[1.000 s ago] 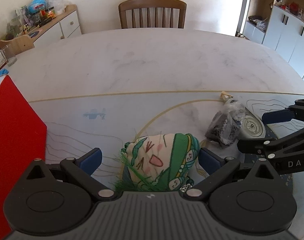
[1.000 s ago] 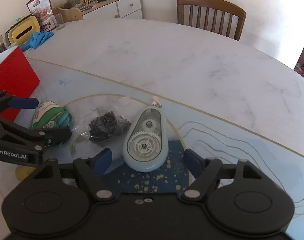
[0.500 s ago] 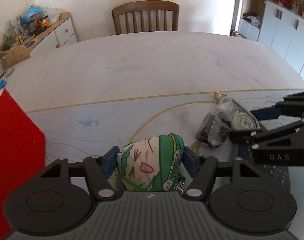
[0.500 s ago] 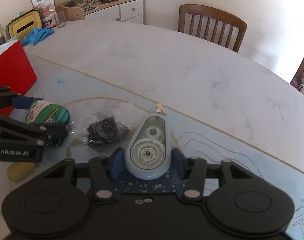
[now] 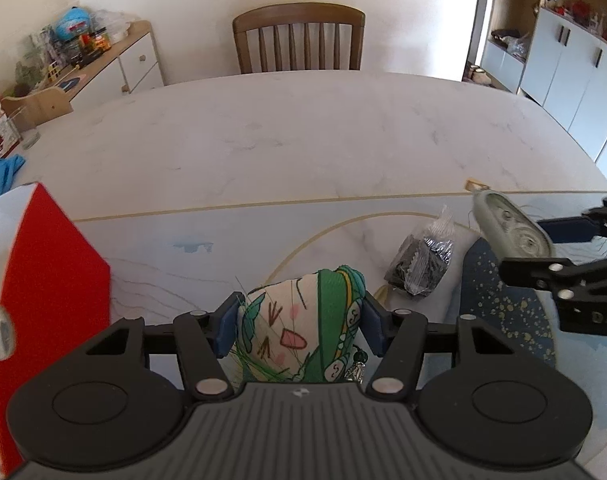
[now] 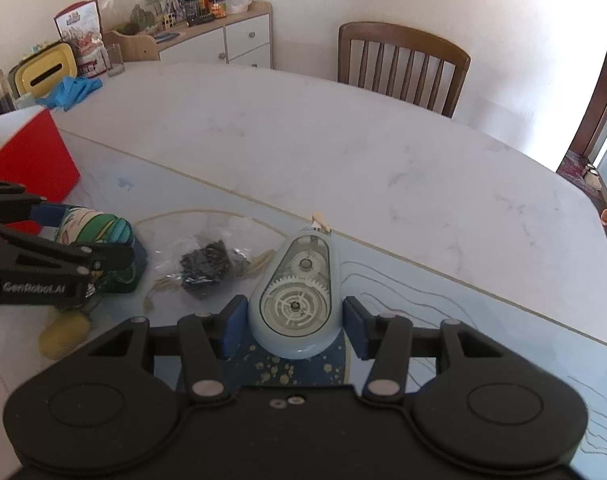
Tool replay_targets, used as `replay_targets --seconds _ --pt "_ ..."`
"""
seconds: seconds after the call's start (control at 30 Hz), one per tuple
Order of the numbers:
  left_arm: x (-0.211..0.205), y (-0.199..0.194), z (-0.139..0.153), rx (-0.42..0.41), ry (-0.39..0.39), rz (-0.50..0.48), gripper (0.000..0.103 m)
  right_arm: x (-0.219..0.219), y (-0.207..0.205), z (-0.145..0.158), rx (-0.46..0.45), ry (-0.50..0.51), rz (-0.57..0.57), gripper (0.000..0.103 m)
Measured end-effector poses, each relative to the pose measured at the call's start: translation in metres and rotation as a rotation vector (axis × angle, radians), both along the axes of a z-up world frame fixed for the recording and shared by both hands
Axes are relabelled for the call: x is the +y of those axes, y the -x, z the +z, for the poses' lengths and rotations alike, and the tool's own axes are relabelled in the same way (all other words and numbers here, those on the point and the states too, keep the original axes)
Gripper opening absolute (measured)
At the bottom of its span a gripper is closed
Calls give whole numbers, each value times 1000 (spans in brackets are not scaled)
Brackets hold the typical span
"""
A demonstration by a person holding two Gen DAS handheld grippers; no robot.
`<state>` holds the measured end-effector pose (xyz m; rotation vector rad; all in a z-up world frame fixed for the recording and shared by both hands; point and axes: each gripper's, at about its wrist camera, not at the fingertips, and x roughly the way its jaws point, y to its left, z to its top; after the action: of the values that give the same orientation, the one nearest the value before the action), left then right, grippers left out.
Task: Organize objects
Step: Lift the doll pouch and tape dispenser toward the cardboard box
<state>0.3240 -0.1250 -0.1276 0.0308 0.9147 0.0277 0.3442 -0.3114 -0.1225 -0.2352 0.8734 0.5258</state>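
My left gripper [image 5: 299,326] is closing on the green-and-cream plush toy [image 5: 303,332], its blue pads pressed into both sides of the soft body; the printed face looks up at my camera, and green threads stick out at its lower left. My right gripper [image 6: 291,326] is clamped on the pale blue correction tape dispenser [image 6: 295,296], pads against both flanks, the clear window with its white gears facing up, the nose pointing away from me. Between the two lies a small clear bag of black pieces [image 6: 207,266] on the printed mat [image 6: 483,320]; the red box [image 5: 43,300] stands just left of the toy; the marble table [image 5: 303,140] stretches to a wooden chair [image 5: 299,38].
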Motion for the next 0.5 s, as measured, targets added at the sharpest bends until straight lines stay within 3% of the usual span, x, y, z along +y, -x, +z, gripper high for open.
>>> replay_targets --seconds 0.5 --pt "17 47 53 -34 68 40 60 -4 53 61 -43 -46 53 50"
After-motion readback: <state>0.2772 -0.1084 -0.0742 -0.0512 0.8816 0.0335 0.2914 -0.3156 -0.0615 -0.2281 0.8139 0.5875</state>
